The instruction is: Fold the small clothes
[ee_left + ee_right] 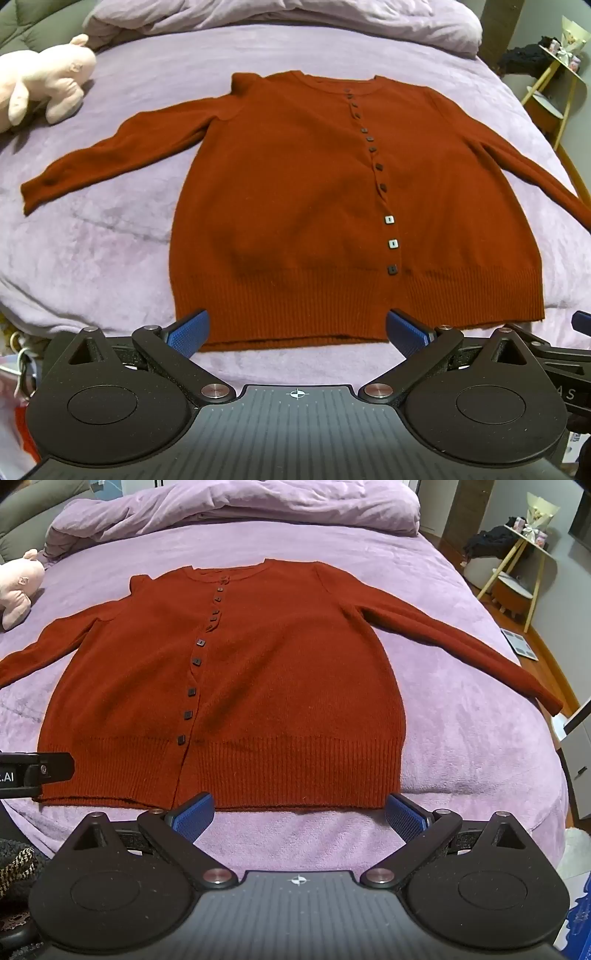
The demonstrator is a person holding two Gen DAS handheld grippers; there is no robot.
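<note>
Nearest the cameras, both grippers hang above the near edge of the bed (92, 240), tilted down toward it. On the left gripper (297, 334) the blue pads (188, 332) stand spread wide with nothing between them, framing the left part of the cardigan's hem. On the right gripper (300, 814) the jaws stand just as wide, also holding nothing, and frame the right part of the hem. Each gripper shows at the edge of the other's view.

Just past the fingertips lies the cardigan (303, 206), rust red, flat on its back on the purple cover, buttoned up. Its ribbed hem (288, 771) lies closest, the neckline farthest. A row of small square buttons (389, 220) runs from hem to collar, slightly crooked. Both sleeves are spread outward and slant toward the near side: the left sleeve (110, 158) ends well apart from the body, and the right sleeve (461, 646) reaches toward the bed's right edge.

Farther left, a pink plush toy (44, 81) lies on the cover. Beyond the collar, a bunched duvet (240, 506) runs across the head of the bed. Off to the right stands a small yellow-legged table (524, 561).
</note>
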